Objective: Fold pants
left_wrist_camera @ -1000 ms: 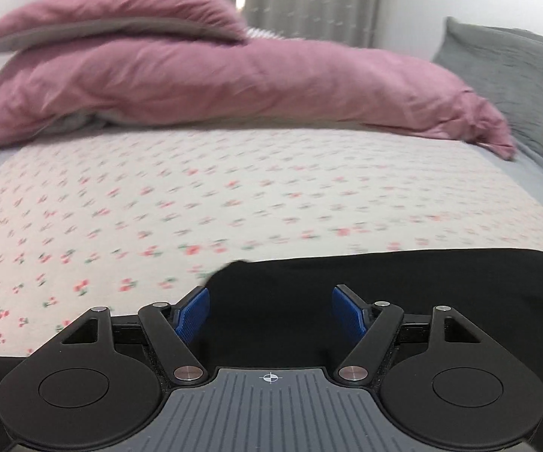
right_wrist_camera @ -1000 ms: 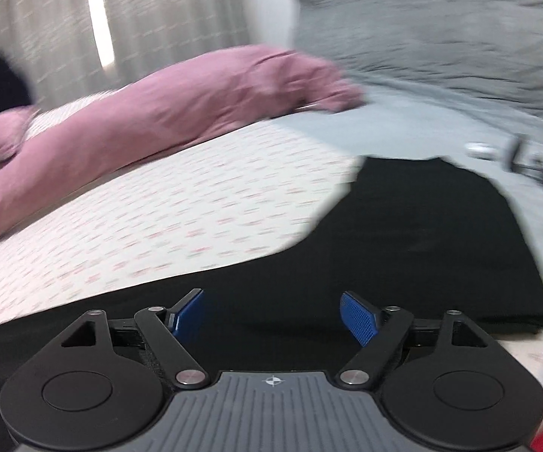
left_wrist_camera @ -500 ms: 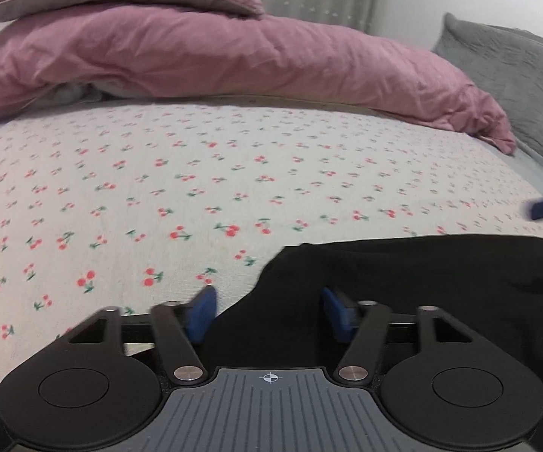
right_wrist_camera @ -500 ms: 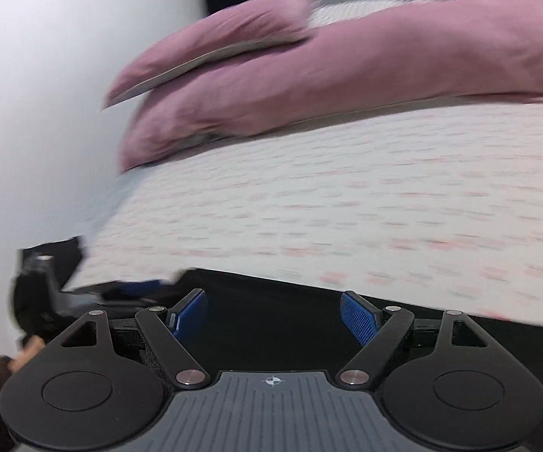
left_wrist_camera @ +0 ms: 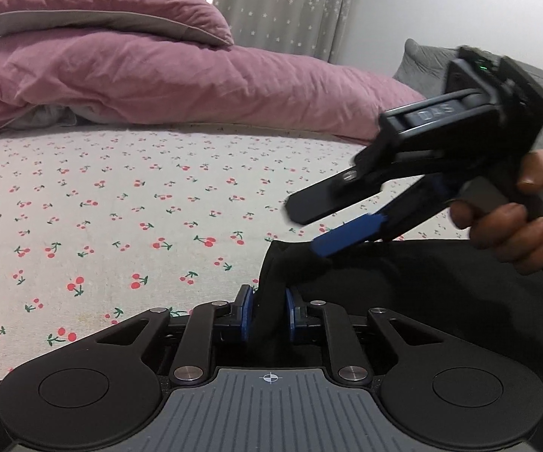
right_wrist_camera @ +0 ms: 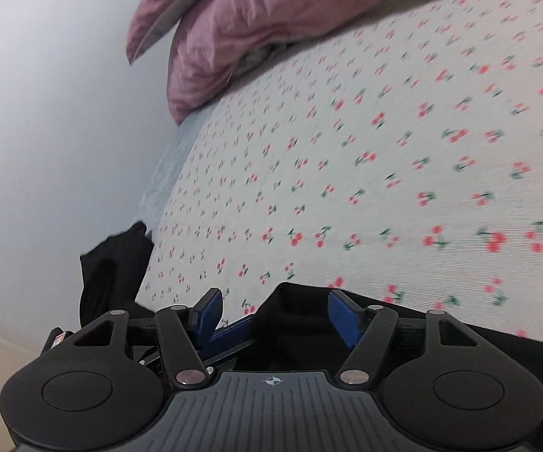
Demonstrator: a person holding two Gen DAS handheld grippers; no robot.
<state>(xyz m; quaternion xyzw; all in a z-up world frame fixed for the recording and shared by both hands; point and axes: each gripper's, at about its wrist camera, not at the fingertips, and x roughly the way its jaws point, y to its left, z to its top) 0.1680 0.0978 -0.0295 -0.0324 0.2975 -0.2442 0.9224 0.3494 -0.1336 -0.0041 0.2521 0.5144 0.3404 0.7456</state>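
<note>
On the cherry-print bedsheet [left_wrist_camera: 121,203] the black pants [left_wrist_camera: 441,301] lie along the near edge, long axis running off to your right. Your left gripper [left_wrist_camera: 267,314] is closing on the raised corner, cloth pinched between the pads. Your right gripper [right_wrist_camera: 275,312] is closing too, still wide, straddling the same corner, just beside. Pink duvet [left_wrist_camera: 158,79] well behind.

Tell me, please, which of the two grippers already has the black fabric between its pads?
The left gripper: its jaws are closing with a raised fold of the black pants between them. The right gripper has wider jaws, also closing, not gripping.
</note>
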